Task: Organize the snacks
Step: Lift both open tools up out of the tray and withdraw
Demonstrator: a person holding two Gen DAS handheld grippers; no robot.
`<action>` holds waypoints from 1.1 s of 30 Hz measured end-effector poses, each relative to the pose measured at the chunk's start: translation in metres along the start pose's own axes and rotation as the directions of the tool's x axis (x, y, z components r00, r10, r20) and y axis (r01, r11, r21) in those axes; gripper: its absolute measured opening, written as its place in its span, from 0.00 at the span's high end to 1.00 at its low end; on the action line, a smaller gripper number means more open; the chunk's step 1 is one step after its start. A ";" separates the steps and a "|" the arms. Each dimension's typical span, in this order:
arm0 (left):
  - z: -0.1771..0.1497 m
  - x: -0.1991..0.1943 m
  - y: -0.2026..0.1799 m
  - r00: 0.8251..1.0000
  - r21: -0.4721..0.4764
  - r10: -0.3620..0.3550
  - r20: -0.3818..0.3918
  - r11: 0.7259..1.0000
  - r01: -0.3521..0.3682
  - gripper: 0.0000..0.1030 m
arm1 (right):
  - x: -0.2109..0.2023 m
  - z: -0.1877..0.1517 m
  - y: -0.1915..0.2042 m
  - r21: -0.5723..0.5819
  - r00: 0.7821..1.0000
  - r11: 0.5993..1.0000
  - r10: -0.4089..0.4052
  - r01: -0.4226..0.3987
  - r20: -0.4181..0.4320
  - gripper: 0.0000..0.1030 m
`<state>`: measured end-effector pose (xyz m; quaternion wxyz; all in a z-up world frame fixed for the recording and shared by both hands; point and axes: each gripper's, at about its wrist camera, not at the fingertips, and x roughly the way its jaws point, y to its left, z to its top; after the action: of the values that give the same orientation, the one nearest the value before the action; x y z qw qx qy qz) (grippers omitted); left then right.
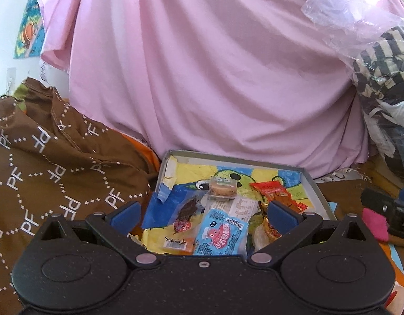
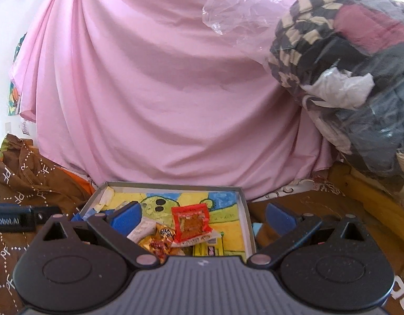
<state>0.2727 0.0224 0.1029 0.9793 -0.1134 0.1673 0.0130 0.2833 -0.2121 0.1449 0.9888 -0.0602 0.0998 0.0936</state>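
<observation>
Both sets of tongs are hovering over the same shallow grey box and both are spread wide with nothing between the blue pads. The left tongs sit low over the near end of the box, the right tongs a bit off to the side — its right pad hangs outside the box wall.

The snacks are all in the box, lying on a colourful kids' drawing that lines the bottom. From the left wrist view: a light blue packet with a pink cartoon on it nearest the camera, a clear packet with something dark inside just left of it, a small round cake in clear wrap further back, and a red-orange packet toward the right wall. A gold wrapper is partly tucked under the red one in the right wrist view.

Behind the box is a big pink sheet, brown patterned fabric on the left, and a clear bag of clothes on the right.
</observation>
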 end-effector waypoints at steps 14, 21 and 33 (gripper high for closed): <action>-0.026 -0.058 -0.012 0.995 0.052 0.043 0.095 0.997 -0.048 0.01 | -0.054 -0.025 0.006 0.013 0.998 0.999 0.047 -0.047 0.033 0.00; -0.043 -0.082 -0.008 0.993 0.031 0.061 0.097 0.997 -0.065 0.01 | -0.075 -0.036 0.005 0.055 0.998 0.997 0.049 -0.051 0.042 0.00; -0.067 -0.111 -0.003 0.997 0.037 0.065 0.050 0.997 -0.067 0.01 | -0.117 -0.057 0.009 0.024 0.995 0.999 0.021 -0.023 0.101 0.00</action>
<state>0.1462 0.0058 0.0786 0.9841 -0.0884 0.1471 0.0447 0.1585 -0.2311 0.1125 0.9921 -0.0420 0.0516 0.1063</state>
